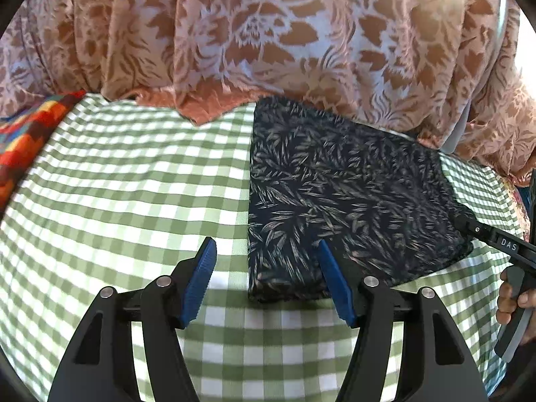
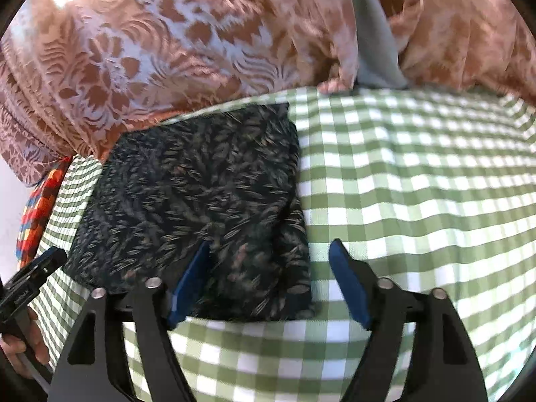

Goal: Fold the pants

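The pants [image 1: 335,194] are dark navy with a pale leaf print and lie folded into a compact rectangle on a green-and-white checked cloth [image 1: 127,181]. My left gripper [image 1: 266,251] is open just above the fold's near left corner, with its right blue pad over the fabric. In the right wrist view the same folded pants [image 2: 201,194] lie left of centre. My right gripper [image 2: 269,254] is open over their near right corner, its left pad against the fabric. Neither gripper holds anything. The right gripper's black body shows at the right edge of the left wrist view.
A pink-and-rust floral curtain [image 1: 268,33] hangs along the far side of the cloth [image 2: 418,184]. A bright multicoloured fabric [image 1: 30,140] lies at the far left. A person's hand [image 1: 512,298] grips the right tool's handle, and another hand [image 2: 23,351] shows at the lower left.
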Demonstrator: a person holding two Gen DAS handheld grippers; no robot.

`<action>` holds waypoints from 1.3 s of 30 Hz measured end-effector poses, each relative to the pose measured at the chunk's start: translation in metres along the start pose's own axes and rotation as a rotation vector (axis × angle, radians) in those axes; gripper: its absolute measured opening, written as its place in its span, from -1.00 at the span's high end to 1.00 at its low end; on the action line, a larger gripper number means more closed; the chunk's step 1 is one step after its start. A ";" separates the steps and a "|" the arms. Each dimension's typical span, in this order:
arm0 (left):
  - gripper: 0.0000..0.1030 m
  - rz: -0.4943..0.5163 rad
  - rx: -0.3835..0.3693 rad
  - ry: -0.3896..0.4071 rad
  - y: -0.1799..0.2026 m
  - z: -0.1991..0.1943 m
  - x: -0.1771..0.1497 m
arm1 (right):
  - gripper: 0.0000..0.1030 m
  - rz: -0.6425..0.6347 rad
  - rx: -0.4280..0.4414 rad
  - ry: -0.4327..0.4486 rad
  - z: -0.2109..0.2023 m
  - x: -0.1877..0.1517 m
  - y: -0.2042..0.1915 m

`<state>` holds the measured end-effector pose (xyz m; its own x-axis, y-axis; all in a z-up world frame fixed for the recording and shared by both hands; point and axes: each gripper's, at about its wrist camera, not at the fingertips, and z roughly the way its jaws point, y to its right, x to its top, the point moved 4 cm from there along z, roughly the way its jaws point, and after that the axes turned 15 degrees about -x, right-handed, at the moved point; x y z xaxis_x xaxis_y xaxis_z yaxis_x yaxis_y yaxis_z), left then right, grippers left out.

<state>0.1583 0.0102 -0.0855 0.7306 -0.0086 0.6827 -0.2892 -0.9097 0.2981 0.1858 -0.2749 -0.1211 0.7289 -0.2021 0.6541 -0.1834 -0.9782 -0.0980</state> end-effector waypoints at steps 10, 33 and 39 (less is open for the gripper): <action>-0.56 0.004 0.031 0.079 0.022 -0.040 -0.017 | -0.72 -0.004 -0.027 0.103 -0.051 -0.034 -0.024; -0.93 0.042 0.101 0.090 0.056 -0.072 -0.062 | -0.95 -0.079 -0.141 0.196 -0.100 -0.082 -0.064; -0.93 0.049 0.110 0.129 0.055 -0.082 -0.064 | -0.95 -0.099 -0.160 0.207 -0.104 -0.094 -0.071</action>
<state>0.0442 -0.0054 -0.0580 0.6297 -0.0070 0.7768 -0.2478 -0.9495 0.1923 0.0621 -0.1817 -0.0977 0.6011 -0.0752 0.7956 -0.2318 -0.9692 0.0835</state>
